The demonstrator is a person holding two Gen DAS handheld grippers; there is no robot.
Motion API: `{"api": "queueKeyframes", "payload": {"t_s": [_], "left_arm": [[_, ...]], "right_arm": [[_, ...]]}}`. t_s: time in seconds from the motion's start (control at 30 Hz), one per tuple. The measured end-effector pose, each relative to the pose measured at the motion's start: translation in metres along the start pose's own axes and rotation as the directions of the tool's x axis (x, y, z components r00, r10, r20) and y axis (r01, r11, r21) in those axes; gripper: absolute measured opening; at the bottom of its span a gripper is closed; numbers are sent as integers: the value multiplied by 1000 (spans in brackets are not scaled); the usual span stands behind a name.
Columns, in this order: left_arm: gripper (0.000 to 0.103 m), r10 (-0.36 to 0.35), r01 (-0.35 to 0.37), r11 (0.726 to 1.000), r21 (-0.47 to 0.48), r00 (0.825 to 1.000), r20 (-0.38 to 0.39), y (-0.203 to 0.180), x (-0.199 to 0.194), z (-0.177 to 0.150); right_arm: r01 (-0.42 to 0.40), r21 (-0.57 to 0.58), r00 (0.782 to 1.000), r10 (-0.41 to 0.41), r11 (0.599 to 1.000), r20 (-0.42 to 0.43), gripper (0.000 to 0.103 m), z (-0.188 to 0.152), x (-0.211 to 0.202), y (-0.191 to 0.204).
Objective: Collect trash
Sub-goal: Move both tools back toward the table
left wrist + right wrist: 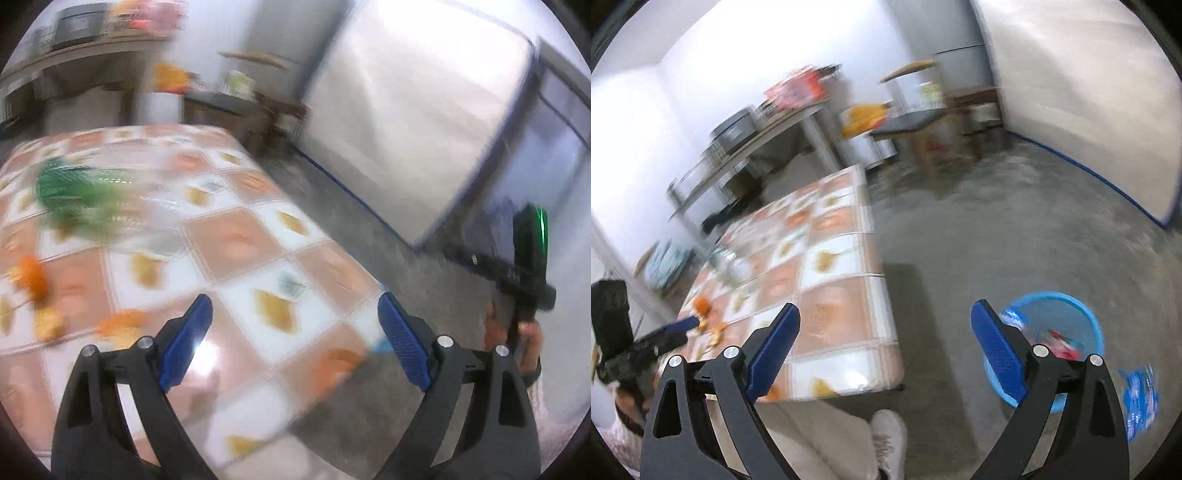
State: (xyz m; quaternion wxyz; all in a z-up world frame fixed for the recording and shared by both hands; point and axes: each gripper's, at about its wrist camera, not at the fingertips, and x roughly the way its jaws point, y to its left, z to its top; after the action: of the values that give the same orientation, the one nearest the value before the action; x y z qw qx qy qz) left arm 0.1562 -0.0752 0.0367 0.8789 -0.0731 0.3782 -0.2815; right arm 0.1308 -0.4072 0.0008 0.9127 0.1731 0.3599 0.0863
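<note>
My left gripper [295, 298] hangs open and empty over the near corner of a table [236, 236] with a tile-pattern cloth. On the cloth lie a blurred green plastic item [74, 188] at the far left and orange peel pieces [33, 277] at the left edge. My right gripper [885, 308] is open and empty above the floor, between the table [846, 295] and a blue waste basket [1086, 317] that holds wrappers. Orange peel [701, 304] and a clear bottle [729, 258] show on the table's left side. Both views are motion-blurred.
A blue wrapper [1139, 398] lies on the grey floor right of the basket. A person's white shoe [890, 439] stands by the table's near edge. Metal shelves [750, 147] and a cluttered side table [912, 122] line the far wall. A white panel [406, 110] stands on the right.
</note>
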Motion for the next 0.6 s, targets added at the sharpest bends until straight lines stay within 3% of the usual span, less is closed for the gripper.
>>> {"api": "queueKeyframes", "payload": {"t_s": [0.07, 0.13, 0.27, 0.37, 0.43, 0.5, 0.6], "left_arm": [[88, 32, -29, 996, -86, 999, 41, 31, -13, 6], [88, 26, -14, 986, -168, 997, 70, 56, -20, 10], [90, 8, 30, 925, -378, 995, 97, 107, -21, 25], [90, -23, 57, 847, -528, 997, 70, 140, 2, 39], [90, -43, 67, 775, -629, 998, 53, 159, 17, 45], [90, -52, 69, 742, -667, 998, 45, 168, 29, 50], [90, -17, -1, 687, -727, 1000, -17, 180, 48, 51]], "right_arm": [[-38, -46, 999, 37, 998, -33, 91, 15, 17, 28], [-84, -113, 995, 76, 990, -71, 91, 31, 38, 62], [-138, -255, 985, 106, 957, -135, 91, 68, 80, 125], [-150, -338, 982, 99, 929, -163, 91, 91, 111, 154], [-155, -380, 981, 97, 912, -168, 91, 108, 132, 170], [-173, -402, 976, 100, 899, -195, 91, 125, 156, 182], [-211, -415, 962, 113, 885, -248, 91, 138, 190, 195]]}}
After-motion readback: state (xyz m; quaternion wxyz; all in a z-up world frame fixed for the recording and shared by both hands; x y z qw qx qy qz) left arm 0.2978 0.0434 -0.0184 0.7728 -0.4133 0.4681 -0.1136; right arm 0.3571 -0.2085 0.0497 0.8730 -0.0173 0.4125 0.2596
